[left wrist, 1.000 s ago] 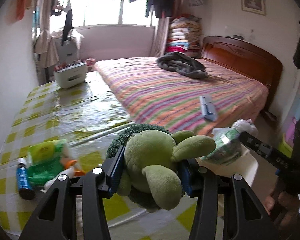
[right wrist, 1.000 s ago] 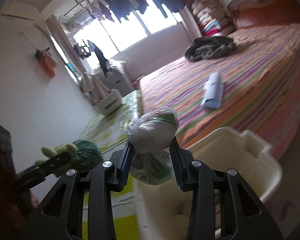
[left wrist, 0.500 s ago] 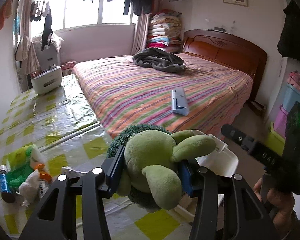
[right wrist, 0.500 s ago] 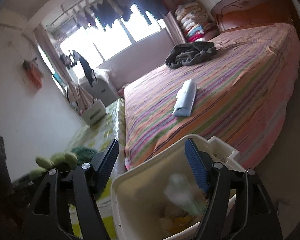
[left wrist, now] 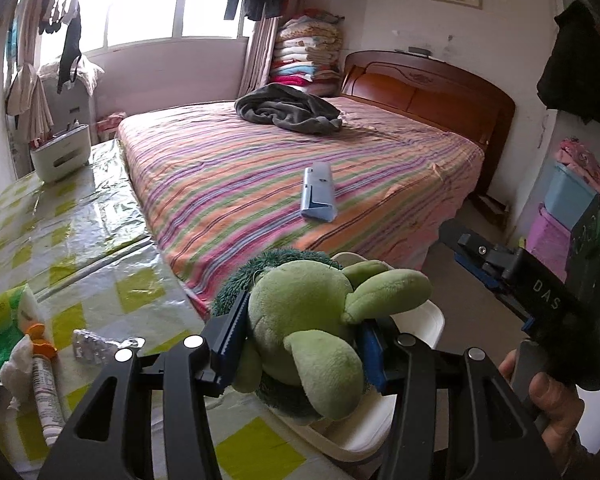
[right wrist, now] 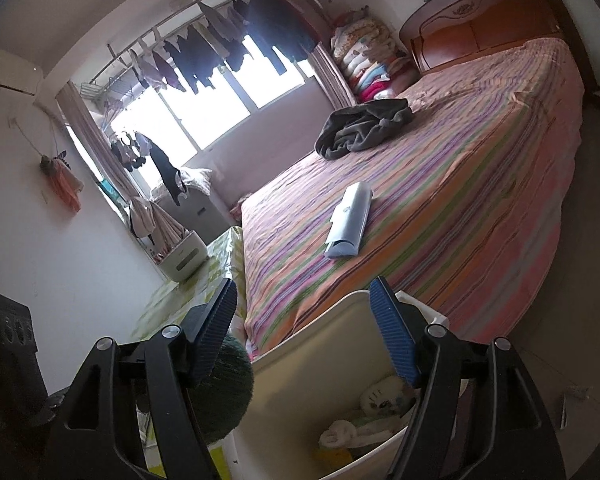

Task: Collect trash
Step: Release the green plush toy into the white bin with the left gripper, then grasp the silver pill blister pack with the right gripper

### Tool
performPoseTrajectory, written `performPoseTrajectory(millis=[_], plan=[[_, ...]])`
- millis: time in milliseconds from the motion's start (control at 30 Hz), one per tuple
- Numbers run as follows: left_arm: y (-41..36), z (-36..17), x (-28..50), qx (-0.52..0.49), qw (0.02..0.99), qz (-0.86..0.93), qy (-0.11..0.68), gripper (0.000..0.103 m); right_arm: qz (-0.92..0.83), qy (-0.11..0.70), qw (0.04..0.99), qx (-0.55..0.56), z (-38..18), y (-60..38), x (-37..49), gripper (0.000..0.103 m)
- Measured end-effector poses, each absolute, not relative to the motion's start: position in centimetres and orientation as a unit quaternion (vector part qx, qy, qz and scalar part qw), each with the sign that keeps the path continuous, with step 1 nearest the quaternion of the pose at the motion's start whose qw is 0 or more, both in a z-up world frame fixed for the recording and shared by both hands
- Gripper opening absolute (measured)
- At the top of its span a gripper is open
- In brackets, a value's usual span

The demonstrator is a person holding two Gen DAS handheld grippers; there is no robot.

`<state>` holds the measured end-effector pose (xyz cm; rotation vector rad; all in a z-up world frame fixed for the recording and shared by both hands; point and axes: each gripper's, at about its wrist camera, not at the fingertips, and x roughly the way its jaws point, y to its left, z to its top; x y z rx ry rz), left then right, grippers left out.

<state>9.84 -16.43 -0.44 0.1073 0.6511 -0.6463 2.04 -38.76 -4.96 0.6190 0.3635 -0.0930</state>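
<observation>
Half-hidden bin behind plush toy

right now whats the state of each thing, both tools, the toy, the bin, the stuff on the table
left tool: shut on the green plush toy
green plush toy: held above the white bin's edge
right tool: open, nothing between its pads, jaws have just been opening
white bin: lidless, trash inside
tube: lying flat on the table
blister pack: lying flat
</observation>
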Motion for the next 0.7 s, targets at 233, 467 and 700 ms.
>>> performPoseTrajectory(millis=[233, 467, 700], plan=[[-17.4, -0.6, 9.1, 0.076, 0.9, -0.304, 0.303, 0.055, -0.045, 0.177, 0.935, 0.304, -5.1, -38.9, 1.7, 0.068], [-16.3, 0.7, 8.3, 0.076, 0.917, -0.289, 0.266, 0.072, -0.033, 0.176, 0.938, 0.298, -4.8, -37.7, 2.1, 0.068], [-13.5, 1.5, 8.7, 0.069, 0.925, -0.267, 0.26, 0.073, -0.018, 0.18, 0.94, 0.291, -4.5, -36.4, 2.7, 0.068]])
